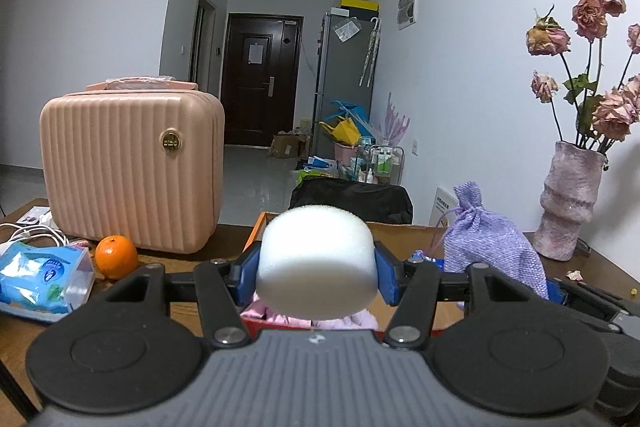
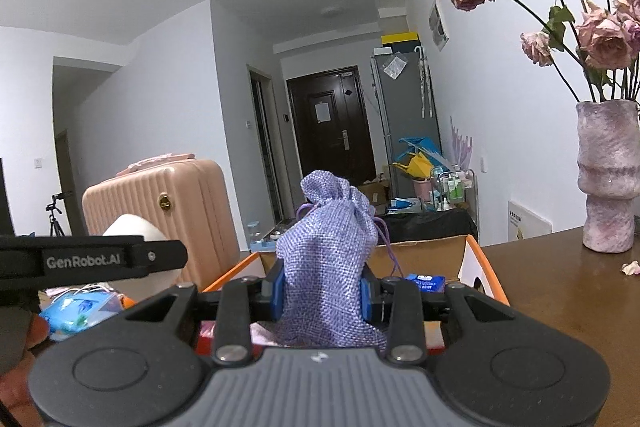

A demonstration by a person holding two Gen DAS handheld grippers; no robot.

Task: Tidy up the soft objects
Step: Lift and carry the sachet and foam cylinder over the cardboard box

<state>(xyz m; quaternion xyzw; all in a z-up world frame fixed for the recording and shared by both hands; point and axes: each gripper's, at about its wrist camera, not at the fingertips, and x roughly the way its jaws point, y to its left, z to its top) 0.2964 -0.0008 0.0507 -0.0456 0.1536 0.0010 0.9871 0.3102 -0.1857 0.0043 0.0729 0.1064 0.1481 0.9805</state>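
midway through sorting: left gripper (image 1: 316, 273) clamped on a white foam sponge (image 1: 316, 261), right gripper (image 2: 323, 293) clamped on a lilac drawstring pouch (image 2: 330, 267), both carried above the open cardboard box (image 2: 424, 253); pink cloth already inside, neither item dropped in yet.

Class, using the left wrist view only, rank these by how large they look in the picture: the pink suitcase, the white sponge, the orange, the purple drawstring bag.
1. pink suitcase
2. white sponge, though it is nearest the camera, which inflates it
3. purple drawstring bag, not far behind the sponge
4. orange
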